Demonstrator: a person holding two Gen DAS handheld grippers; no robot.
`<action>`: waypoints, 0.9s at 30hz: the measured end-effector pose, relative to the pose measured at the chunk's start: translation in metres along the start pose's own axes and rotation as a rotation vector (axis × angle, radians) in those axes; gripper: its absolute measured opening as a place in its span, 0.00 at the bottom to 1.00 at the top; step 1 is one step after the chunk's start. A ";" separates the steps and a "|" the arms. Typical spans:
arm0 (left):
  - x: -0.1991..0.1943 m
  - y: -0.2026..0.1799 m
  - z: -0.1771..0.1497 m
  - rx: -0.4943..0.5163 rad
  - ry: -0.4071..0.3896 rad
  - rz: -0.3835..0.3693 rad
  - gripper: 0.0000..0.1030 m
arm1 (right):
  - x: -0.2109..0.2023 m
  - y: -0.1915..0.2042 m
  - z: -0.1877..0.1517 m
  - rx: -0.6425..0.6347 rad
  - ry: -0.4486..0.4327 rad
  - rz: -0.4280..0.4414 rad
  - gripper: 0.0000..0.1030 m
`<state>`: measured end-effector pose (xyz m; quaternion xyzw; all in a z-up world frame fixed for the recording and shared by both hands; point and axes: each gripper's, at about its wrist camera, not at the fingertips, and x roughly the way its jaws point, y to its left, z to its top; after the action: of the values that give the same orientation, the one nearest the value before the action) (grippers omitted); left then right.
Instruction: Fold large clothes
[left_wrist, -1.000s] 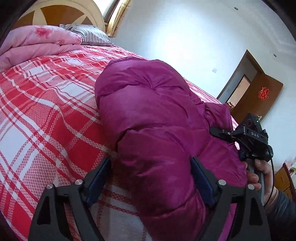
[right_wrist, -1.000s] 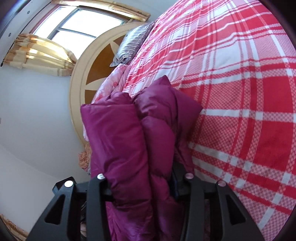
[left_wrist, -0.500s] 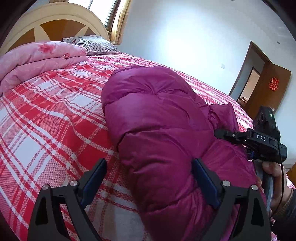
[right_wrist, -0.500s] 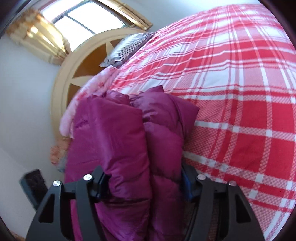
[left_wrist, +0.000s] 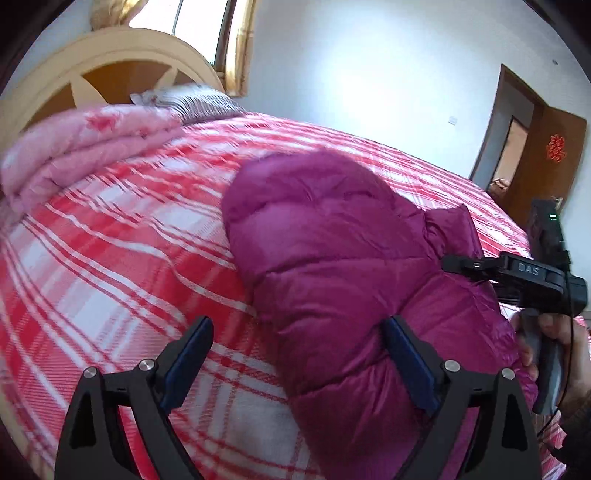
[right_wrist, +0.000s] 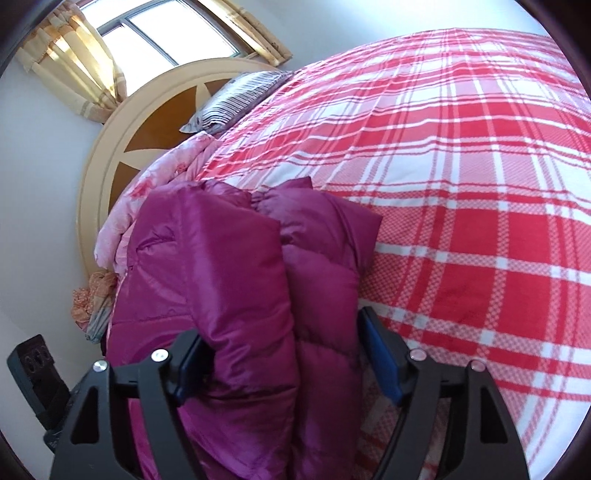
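Starting at the left of the left wrist view, a cream and brown headboard (left_wrist: 110, 62) curves across the upper left, with a folded pink quilt (left_wrist: 85, 147) below it and a striped pillow (left_wrist: 188, 101) just to its right. A red and white plaid bedspread (left_wrist: 110, 266) fills the left and middle of the frame. At the bottom, the left gripper (left_wrist: 299, 363) stands spread wide; its left finger is over bare bedspread while its right blue pad presses against the side of the folded magenta down jacket (left_wrist: 332, 258), which lies on the bed from the centre toward the lower right, so nothing is clamped. At the right edge a hand (left_wrist: 554, 354) holds the right gripper (left_wrist: 480, 264), its tip resting on the jacket, and a brown door (left_wrist: 546, 155) shows at upper right. In the right wrist view, yellow curtains (right_wrist: 70, 62) and a window (right_wrist: 166, 33) occupy the upper left, with the headboard (right_wrist: 147, 122), pillow (right_wrist: 236, 99) and quilt (right_wrist: 155, 188) below. Bottom centre, the right gripper (right_wrist: 286, 362) has its jaws about half apart, and both pads press into two thick folds of the jacket (right_wrist: 229, 277) that bulge between them. The bedspread (right_wrist: 461, 166) covers the whole right half.
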<state>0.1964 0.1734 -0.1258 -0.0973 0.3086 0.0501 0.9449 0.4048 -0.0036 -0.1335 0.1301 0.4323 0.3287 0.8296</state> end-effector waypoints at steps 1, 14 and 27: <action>-0.007 -0.002 0.003 0.009 -0.020 0.005 0.91 | -0.008 0.006 0.000 -0.015 -0.026 -0.025 0.74; -0.079 -0.011 0.037 0.076 -0.169 0.010 0.91 | -0.118 0.104 -0.030 -0.204 -0.299 -0.221 0.92; -0.100 -0.012 0.046 0.070 -0.222 0.003 0.91 | -0.142 0.142 -0.044 -0.266 -0.360 -0.224 0.92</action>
<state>0.1441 0.1679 -0.0280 -0.0575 0.2039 0.0510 0.9760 0.2495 0.0067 0.0013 0.0274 0.2423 0.2600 0.9343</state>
